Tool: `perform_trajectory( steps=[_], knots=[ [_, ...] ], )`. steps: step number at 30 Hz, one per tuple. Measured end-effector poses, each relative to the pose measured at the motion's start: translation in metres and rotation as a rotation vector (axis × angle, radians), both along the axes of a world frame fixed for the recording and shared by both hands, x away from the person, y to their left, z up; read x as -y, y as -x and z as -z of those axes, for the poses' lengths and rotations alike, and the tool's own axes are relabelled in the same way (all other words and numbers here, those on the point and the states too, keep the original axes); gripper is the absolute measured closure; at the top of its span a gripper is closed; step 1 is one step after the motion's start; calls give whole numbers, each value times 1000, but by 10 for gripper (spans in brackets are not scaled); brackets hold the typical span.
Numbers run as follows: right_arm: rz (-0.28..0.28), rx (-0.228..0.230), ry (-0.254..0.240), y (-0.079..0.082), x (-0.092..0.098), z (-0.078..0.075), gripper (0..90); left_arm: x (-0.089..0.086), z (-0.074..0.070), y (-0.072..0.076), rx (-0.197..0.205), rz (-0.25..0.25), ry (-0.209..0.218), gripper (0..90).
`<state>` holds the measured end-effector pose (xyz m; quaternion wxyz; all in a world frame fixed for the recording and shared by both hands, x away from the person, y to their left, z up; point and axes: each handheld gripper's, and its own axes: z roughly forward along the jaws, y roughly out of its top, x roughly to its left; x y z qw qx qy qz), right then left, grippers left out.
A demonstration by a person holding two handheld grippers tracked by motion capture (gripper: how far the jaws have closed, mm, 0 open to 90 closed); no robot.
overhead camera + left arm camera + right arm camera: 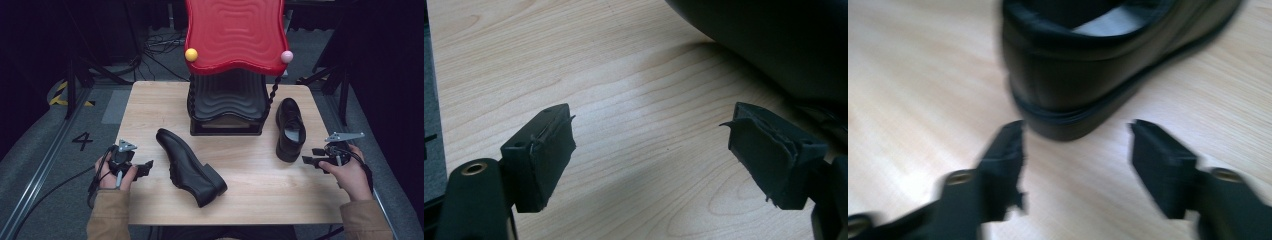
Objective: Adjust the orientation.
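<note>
Both tongs are spread and hold nothing: the left tongs (146, 167) near the lying shoe (187, 167), the right tongs (311, 156) beside the upright shoe (290, 127) on the worktop (250, 195).

- The surface (250, 200) looks like pale wood with a fine grain and a smooth, matt finish.
- The shoe near the surface's front edge (187, 167) looks like smooth black leather with a soft sheen.
- The shoe near the right edge (289, 127) has the same black leather look, with a pale lining inside.
- The red lid of the stand at the back edge (235, 32) is glossy, rippled plastic.
- The left hand-held gripper (651, 155) has matt black pads, rough and frayed at the edges.
- The right hand-held gripper (1075, 165) is matt black too.
</note>
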<state>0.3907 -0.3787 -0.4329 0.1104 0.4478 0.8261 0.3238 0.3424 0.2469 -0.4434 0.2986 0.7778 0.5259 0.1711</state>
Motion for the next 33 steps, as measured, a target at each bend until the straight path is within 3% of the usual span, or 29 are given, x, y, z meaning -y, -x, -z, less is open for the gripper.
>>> perform_trajectory(
  steps=[7, 11, 12, 13, 20, 23, 33],
  knots=[
    [-66, 35, 7, 5, -10, -6, 485, 0, -3, 0, 2, -3, 6, 189],
    [-49, 38, -19, 7, -8, -7, 520, 0, -4, 1, 5, -2, 4, 189],
    [-32, -11, -37, 10, -8, -8, 543, 0, -5, 1, 3, 3, 6, 189],
    [-32, -11, -37, 10, -8, -8, 543, 0, -5, 1, 3, 3, 6, 189],
    [-52, -7, -29, 16, -13, -21, 720, 1, -8, 3, 10, 8, 6, 189],
    [-96, 15, -49, 20, -24, -30, 754, 1, -12, 4, 19, 14, 10, 191],
    [-233, 11, -112, 24, -63, -43, 816, 1, -15, 5, 39, 19, 35, 190]
  ],
)
